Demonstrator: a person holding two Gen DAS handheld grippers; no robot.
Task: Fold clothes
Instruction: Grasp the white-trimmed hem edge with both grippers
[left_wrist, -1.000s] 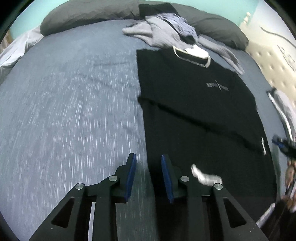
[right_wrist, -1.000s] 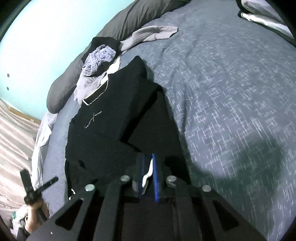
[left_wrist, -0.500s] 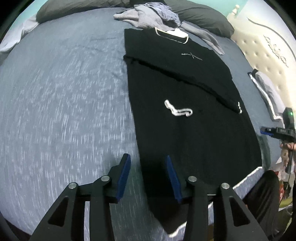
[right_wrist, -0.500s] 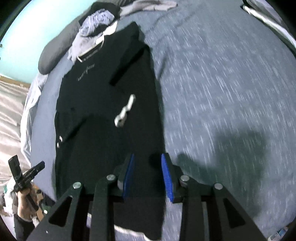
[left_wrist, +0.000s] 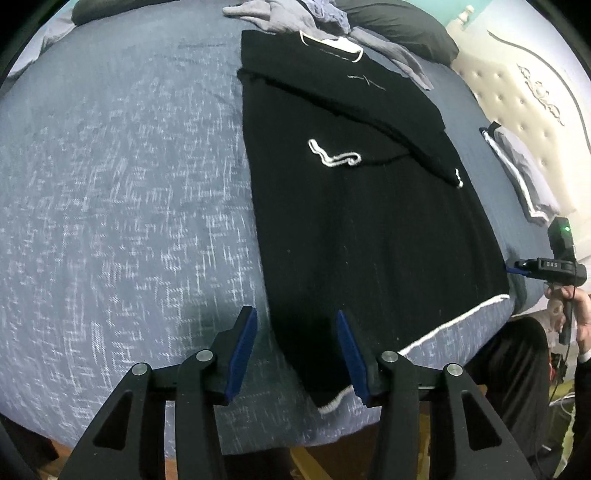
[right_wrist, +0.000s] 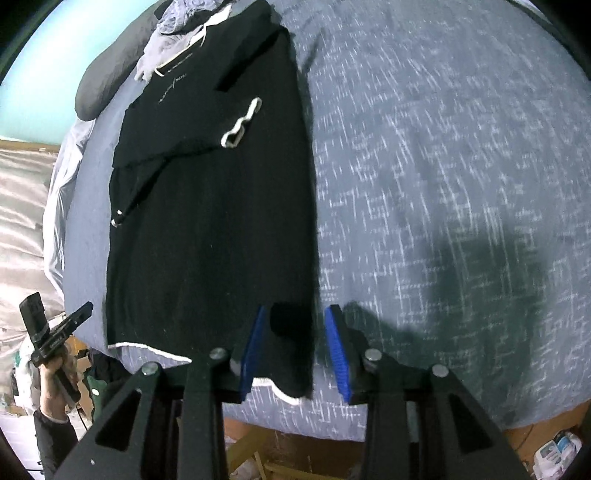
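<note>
We hold the left gripper (left_wrist: 293, 354) and right gripper (right_wrist: 293, 350) released over the hem corners of the long black white-trimmed garment (left_wrist: 369, 229), likely to lift them together.

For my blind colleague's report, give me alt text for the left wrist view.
An open left gripper hovers over the near hem of a black garment spread flat on a blue-grey bed, a white drawstring lying on it.

both tools spread wide, left tool (left_wrist: 295, 354) and right tool (right_wrist: 295, 350) holding nothing
</note>
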